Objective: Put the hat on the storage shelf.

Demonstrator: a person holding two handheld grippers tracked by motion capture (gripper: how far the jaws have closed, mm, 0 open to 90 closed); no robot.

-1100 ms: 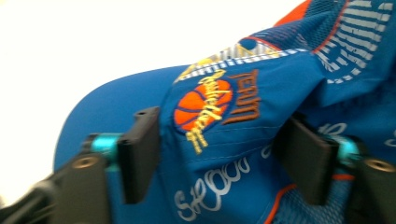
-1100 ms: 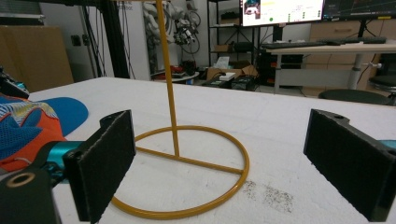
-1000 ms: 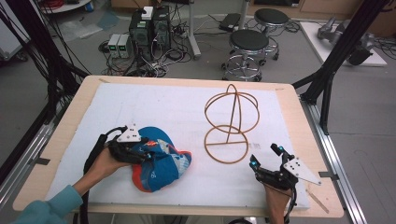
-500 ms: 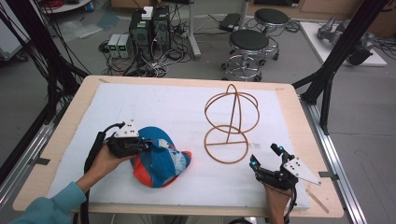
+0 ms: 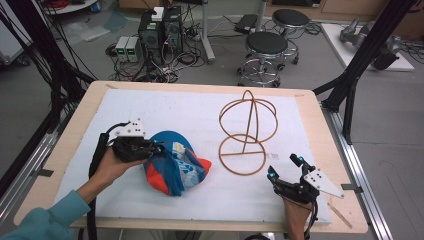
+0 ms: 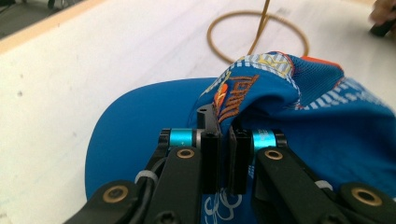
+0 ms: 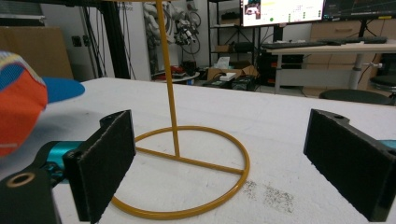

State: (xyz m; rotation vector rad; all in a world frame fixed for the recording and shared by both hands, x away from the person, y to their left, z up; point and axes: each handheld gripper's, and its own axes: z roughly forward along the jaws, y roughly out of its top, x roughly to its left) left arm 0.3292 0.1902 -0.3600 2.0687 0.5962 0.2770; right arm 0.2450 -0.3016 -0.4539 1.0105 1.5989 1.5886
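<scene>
High view: left gripper [image 5: 156, 148] has just clamped its jaws tight on the edge of the blue-orange cap [image 5: 175, 167], which sits left of centre on the white mat [image 5: 165, 107]. Gold wire stand [image 5: 247, 132] is right of it. Right gripper [image 5: 285, 172] at the near right edge, jaws spread, nothing between them.

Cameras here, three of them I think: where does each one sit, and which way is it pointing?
High view: fixed above the table's near side, looking forward and down; forearms, left gripper and right gripper show.
Left gripper view: rides that gripper, looking along jaws pinched on the blue cap.
Right gripper view: rides low, facing between open jaws at the wire stand.
All three share the cap and stand on the white table cover.
</scene>
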